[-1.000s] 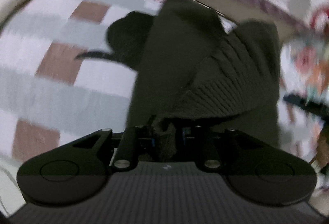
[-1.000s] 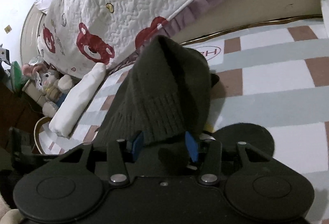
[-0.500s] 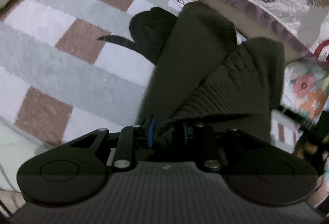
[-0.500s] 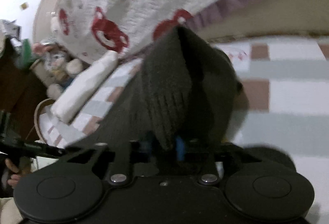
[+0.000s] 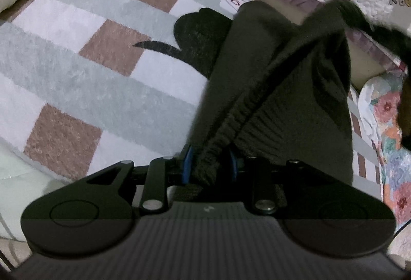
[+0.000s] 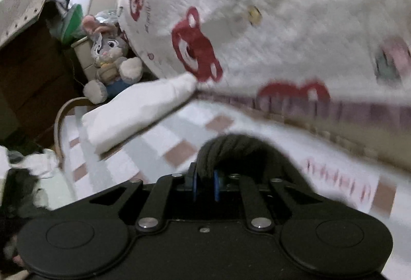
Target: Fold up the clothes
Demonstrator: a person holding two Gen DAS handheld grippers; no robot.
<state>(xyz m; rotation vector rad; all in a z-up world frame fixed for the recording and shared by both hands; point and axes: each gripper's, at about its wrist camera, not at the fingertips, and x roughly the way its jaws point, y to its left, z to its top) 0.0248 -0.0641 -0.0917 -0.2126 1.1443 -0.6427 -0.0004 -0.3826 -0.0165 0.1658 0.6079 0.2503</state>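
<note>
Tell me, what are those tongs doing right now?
Left tongs shut on dark knit garment. Right tongs shut on same garment. It hangs above checked blanket. Nothing in the way.

Dark olive ribbed sweater [image 5: 282,89]; rug [image 5: 84,48] checked grey, white, brown; white quilt [image 6: 282,10], red bears.

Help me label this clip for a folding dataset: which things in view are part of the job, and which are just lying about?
Part of the job:
- dark knit garment
- left gripper, shut on it
- right gripper, shut on it
- checked rug beneath

Lying about:
- bear-print quilt
- plush rabbit
- white pillow
- cardboard box
- floral fabric
</note>
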